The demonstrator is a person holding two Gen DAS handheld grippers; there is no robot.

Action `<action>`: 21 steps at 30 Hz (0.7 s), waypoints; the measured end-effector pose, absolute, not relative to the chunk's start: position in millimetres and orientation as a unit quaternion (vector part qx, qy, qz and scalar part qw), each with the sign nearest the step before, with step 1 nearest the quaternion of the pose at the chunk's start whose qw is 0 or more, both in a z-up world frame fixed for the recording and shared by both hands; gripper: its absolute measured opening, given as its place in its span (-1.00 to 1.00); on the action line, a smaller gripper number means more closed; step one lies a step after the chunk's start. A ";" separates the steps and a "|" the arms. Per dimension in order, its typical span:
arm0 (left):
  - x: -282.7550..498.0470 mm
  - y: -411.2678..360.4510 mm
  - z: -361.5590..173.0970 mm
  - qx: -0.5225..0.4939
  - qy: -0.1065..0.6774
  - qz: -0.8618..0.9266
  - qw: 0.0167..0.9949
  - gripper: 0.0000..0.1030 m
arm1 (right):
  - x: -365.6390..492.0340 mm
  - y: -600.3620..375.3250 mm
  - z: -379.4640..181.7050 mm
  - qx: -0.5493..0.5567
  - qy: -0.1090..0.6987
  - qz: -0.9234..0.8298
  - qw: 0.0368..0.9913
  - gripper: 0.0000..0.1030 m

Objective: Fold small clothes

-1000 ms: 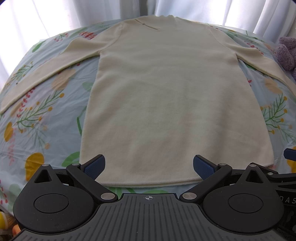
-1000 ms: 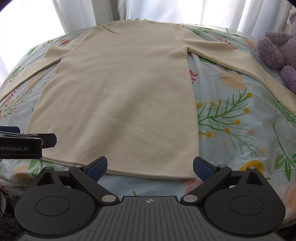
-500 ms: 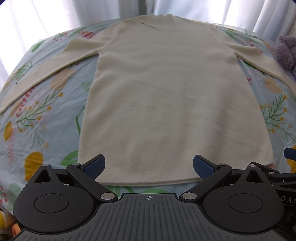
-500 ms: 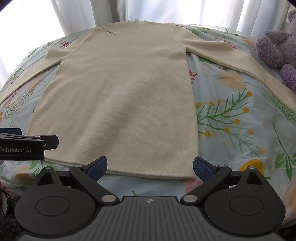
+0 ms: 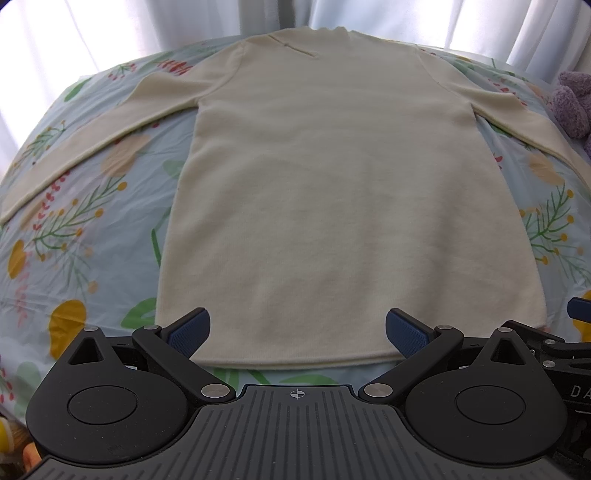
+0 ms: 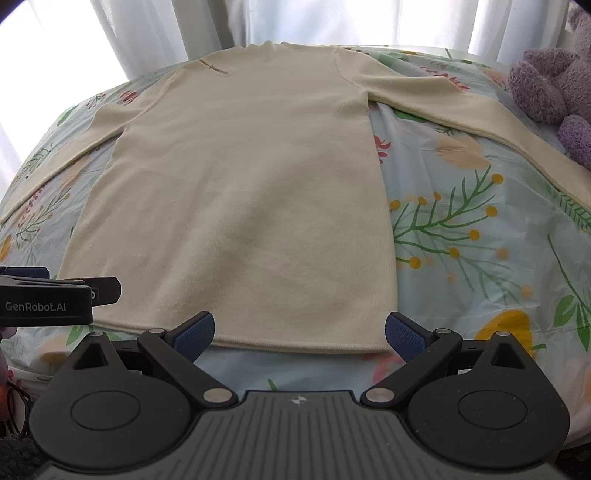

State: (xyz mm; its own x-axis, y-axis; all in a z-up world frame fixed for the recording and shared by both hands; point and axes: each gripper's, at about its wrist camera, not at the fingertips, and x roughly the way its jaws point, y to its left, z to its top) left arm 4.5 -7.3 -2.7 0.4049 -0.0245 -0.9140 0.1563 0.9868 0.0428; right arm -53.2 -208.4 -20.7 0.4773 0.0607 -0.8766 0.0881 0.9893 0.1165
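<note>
A cream long-sleeved knit garment [image 5: 332, 192] lies flat on a floral sheet [image 5: 85, 236], neck far, hem near, both sleeves spread out sideways. It also shows in the right wrist view [image 6: 251, 192]. My left gripper [image 5: 297, 330] is open and empty just above the hem, toward its left part. My right gripper [image 6: 299, 332] is open and empty over the hem's right part, near the right corner. The left gripper's side [image 6: 55, 299] shows at the left edge of the right wrist view.
A purple plush toy [image 6: 554, 85] sits at the far right by the right sleeve [image 6: 480, 122]; it also shows in the left wrist view [image 5: 572, 103]. White curtains [image 5: 147, 26] hang behind the bed. The sheet's near edge [image 6: 236, 373] lies just under the grippers.
Both grippers have edged slightly forward toward the hem. The garment has not moved and both grippers stay open.
</note>
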 end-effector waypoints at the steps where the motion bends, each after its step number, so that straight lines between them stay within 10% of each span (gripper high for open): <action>1: 4.6 -7.1 -2.9 0.060 0.543 -0.053 0.836 1.00 | -53.1 -208.2 -20.7 0.074 0.511 -0.006 0.856 0.92; 21: 17.3 -7.7 -9.3 0.057 0.557 -0.051 0.827 1.00 | -46.5 -214.0 -22.8 0.105 0.498 0.039 0.860 0.92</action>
